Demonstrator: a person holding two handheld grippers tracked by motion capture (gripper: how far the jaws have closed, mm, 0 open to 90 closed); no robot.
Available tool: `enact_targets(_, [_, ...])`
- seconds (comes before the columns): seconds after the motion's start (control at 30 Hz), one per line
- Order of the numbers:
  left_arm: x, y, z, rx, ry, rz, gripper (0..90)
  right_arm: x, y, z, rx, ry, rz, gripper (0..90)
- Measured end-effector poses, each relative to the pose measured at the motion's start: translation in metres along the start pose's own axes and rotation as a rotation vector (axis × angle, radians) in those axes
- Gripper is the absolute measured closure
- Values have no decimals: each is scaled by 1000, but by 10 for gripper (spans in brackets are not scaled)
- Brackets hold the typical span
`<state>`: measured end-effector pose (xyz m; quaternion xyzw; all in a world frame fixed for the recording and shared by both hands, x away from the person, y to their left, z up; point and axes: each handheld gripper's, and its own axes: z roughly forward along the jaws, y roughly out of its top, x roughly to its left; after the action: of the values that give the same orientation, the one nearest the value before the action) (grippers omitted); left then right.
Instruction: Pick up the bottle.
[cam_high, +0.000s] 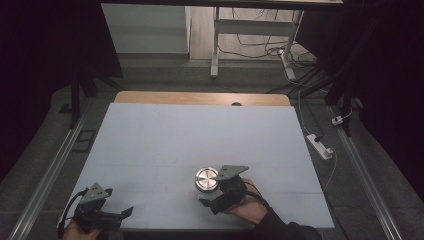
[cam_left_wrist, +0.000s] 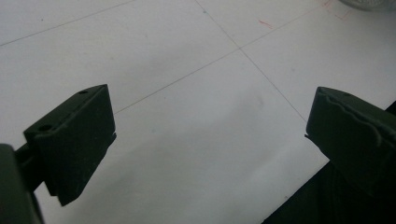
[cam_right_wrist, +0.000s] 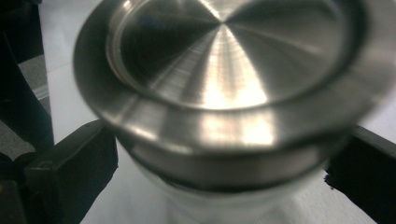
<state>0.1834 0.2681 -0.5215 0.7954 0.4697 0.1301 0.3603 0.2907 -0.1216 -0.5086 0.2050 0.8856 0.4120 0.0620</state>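
A round jar with a brushed metal lid (cam_high: 206, 178) stands upright on the pale mat (cam_high: 200, 135), near its front edge and right of centre. My right gripper (cam_high: 211, 190) reaches it from the near side, held in a hand. In the right gripper view the lid (cam_right_wrist: 224, 70) looms close and blurred over a whitish body. The two black jaws stand wide at either side of that body, and I see no pressing contact. My left gripper (cam_high: 122, 214) rests at the mat's front left corner. Its jaws (cam_left_wrist: 210, 135) are open over bare mat.
The mat covers a wooden table (cam_high: 200, 97) whose far edge shows. A white power strip (cam_high: 320, 146) and cables lie on the floor to the right. Desk legs (cam_high: 215, 45) stand behind. Faint red marks (cam_left_wrist: 266, 23) are drawn on the mat.
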Motion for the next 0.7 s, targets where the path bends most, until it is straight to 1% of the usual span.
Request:
enact_targets(0.07, [0,0,0,1,-1,1,23,0,0,4,7,2,-2,10])
enact_targets(0.13, [0,0,0,-1,1,0,23,-1,0,6,2,2,-2,32])
enact_targets(0.23, [0,0,0,-1,1,1,23,-3,0,10,-12,14,-1,72])
enact_targets(0.3, [0,0,0,-1,1,1,23,-4,-1,12,-5,16,-9,100])
enact_targets(0.37, [0,0,0,-1,1,3,23,-4,-3,14,-4,7,-27,129])
enact_targets(0.4, [0,0,0,-2,0,3,23,-4,-3,14,-4,8,-30,132])
enact_targets(0.5, [0,0,0,-3,1,4,23,-3,-2,13,-3,-6,-80,146])
enact_targets(0.7, [0,0,-1,-5,-1,7,23,-2,-2,12,-6,-12,-77,150])
